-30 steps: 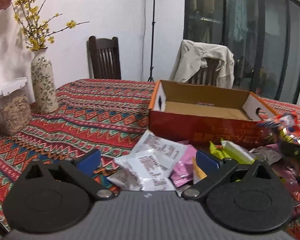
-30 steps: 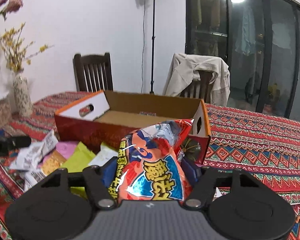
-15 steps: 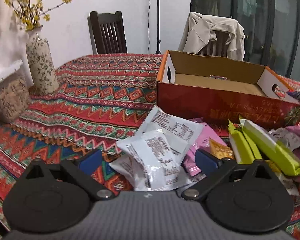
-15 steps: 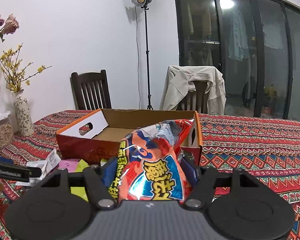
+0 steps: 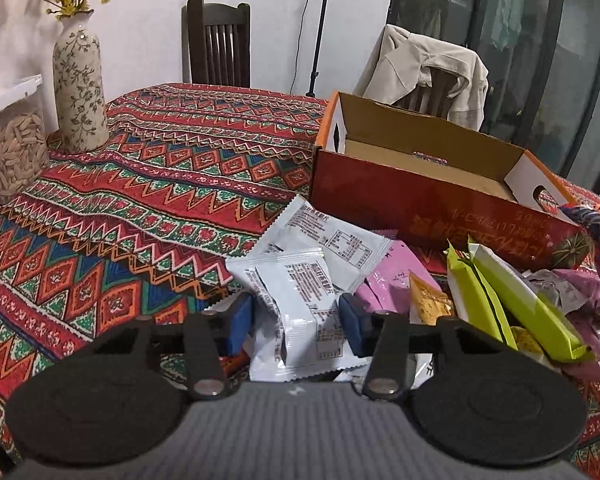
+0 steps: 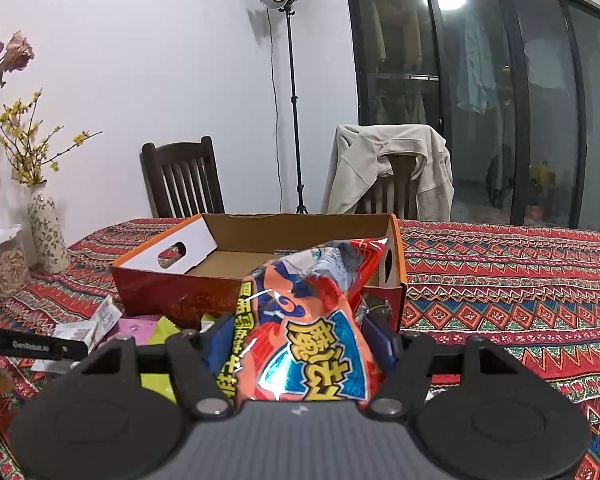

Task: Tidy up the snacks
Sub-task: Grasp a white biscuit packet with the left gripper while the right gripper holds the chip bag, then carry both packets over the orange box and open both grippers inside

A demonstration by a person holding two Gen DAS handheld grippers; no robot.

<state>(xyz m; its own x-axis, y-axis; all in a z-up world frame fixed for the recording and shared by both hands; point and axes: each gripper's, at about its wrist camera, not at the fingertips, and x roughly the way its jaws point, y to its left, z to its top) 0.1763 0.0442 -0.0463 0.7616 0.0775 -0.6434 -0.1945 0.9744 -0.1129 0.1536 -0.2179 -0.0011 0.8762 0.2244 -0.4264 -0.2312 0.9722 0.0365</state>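
Several snack packets lie heaped on the patterned tablecloth in front of an open orange cardboard box [image 5: 420,216]. My left gripper [image 5: 296,320] is low over the heap and its jaws are closing. A white snack packet [image 5: 300,300] sits between the blue pads, which meet its sides. My right gripper [image 6: 300,344] is shut on a puffy red and blue snack bag [image 6: 304,320], held up in front of the box [image 6: 172,296] near its right end. The box looks nearly bare inside.
Green stick packets [image 5: 512,304], a pink packet [image 5: 384,284] and more white ones lie right of my left gripper. A flowered vase [image 5: 78,88] and a jar of seeds [image 5: 10,148] stand at the table's left. Two chairs and a light stand [image 6: 292,100] are behind the table.
My left gripper has dropped and tilted down onto the heap, and its jaws have drawn in from wide apart to the sides of the white packet. The right gripper still holds its bag.
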